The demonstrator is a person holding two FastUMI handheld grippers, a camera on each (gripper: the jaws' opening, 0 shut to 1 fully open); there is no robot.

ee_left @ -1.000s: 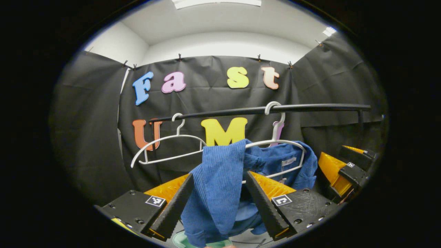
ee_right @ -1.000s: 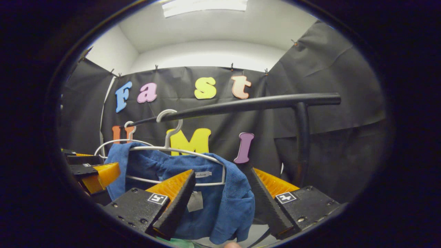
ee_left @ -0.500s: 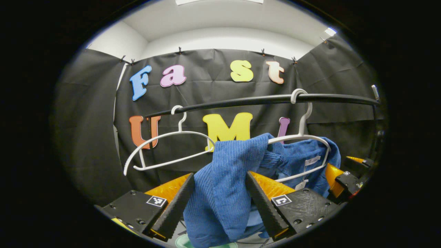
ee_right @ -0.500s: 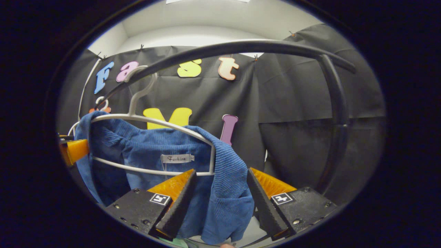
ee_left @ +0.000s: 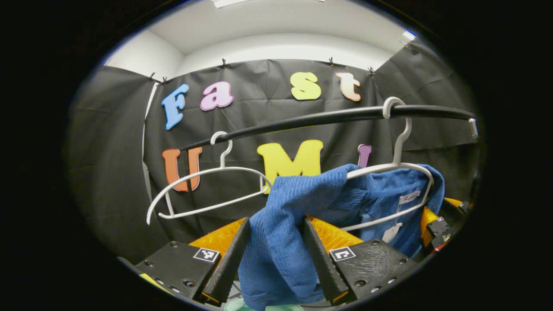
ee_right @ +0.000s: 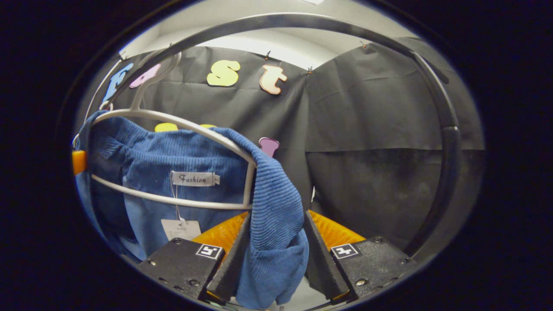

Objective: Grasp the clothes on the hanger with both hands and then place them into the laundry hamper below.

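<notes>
A blue ribbed sweater [ee_left: 380,194] hangs on a white hanger [ee_left: 399,142] hooked over the black rail [ee_left: 328,116]. My left gripper [ee_left: 273,259] is shut on the sweater's left shoulder, and the cloth bunches between both fingers. In the right gripper view, the sweater [ee_right: 173,155] drapes over the hanger [ee_right: 173,123], with a neck label and a paper tag showing. My right gripper [ee_right: 274,259] is shut on the right shoulder fold. The right gripper [ee_left: 436,220] also appears at the far right of the left gripper view. A pale green rim of the hamper [ee_left: 242,306] peeks out at the bottom.
An empty white hanger [ee_left: 207,185] hangs on the rail to the left of the sweater. The rail [ee_right: 302,21] arches close overhead in the right gripper view, and its upright post [ee_right: 445,172] stands to the right. Black cloth walls close the booth behind.
Both grippers moved forward and up to the sweater's shoulders, and their fingers narrowed onto the cloth. The rail now looms much closer in the right gripper view.
</notes>
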